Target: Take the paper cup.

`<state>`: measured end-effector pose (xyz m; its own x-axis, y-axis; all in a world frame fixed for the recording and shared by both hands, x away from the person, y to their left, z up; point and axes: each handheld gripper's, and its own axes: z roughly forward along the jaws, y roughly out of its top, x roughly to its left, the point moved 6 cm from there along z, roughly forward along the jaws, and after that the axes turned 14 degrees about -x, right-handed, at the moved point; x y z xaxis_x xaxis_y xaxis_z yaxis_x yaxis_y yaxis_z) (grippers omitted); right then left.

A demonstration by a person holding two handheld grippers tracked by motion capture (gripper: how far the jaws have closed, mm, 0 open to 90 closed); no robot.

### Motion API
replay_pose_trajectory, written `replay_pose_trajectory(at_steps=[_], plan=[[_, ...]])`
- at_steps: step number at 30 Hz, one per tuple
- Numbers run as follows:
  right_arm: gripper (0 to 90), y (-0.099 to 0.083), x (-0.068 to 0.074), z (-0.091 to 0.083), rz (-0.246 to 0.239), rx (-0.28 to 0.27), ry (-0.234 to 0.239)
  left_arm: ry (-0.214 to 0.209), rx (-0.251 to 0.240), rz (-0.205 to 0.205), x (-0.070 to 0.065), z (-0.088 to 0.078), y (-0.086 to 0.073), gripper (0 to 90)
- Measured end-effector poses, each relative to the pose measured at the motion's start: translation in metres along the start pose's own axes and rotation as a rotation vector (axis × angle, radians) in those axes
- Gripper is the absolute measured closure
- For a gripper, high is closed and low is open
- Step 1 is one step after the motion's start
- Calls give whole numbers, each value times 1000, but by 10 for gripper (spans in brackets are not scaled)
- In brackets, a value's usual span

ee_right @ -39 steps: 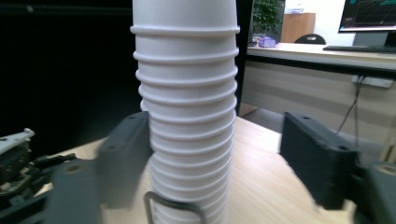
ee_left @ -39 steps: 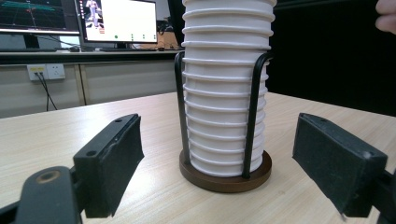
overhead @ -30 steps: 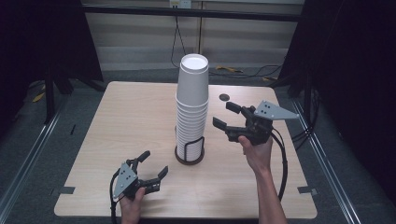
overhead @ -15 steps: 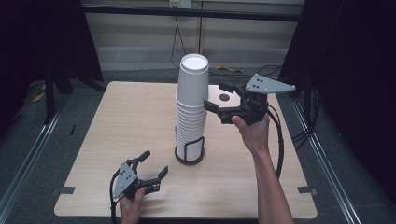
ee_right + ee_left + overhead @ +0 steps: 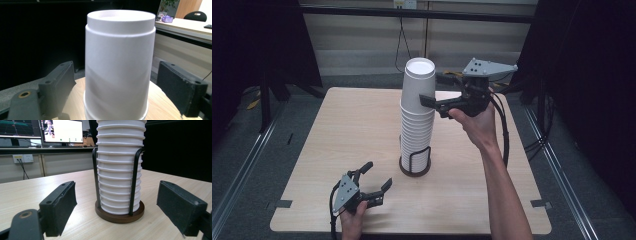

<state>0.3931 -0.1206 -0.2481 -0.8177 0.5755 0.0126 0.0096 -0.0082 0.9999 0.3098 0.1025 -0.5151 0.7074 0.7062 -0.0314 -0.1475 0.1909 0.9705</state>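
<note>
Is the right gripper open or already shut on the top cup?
Open. In the right gripper view the jaws of the right gripper stand wide on either side of the top cup, with gaps on both sides.

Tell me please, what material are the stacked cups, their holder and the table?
Cups: probably matte white foam or paper, with no gloss. Holder: seemingly a dark wooden base with black metal rods. Table: pale wood-grain top, perhaps laminate.
</note>
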Motion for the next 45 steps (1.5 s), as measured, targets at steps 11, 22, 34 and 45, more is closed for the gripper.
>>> replay_pose_trajectory(at_steps=[11,22,34,45], plan=[[143,9,-5,21,21,55,31,-1,0,0,0,0,0,157],[164,11,-5,38,30,91,55,-1,-1,-5,0,0,0,157],[214,13,-7,39,27,91,50,0,-2,-7,0,0,0,157],[223,29,-3,34,-18,14,37,0,-2,-7,0,0,0,157]])
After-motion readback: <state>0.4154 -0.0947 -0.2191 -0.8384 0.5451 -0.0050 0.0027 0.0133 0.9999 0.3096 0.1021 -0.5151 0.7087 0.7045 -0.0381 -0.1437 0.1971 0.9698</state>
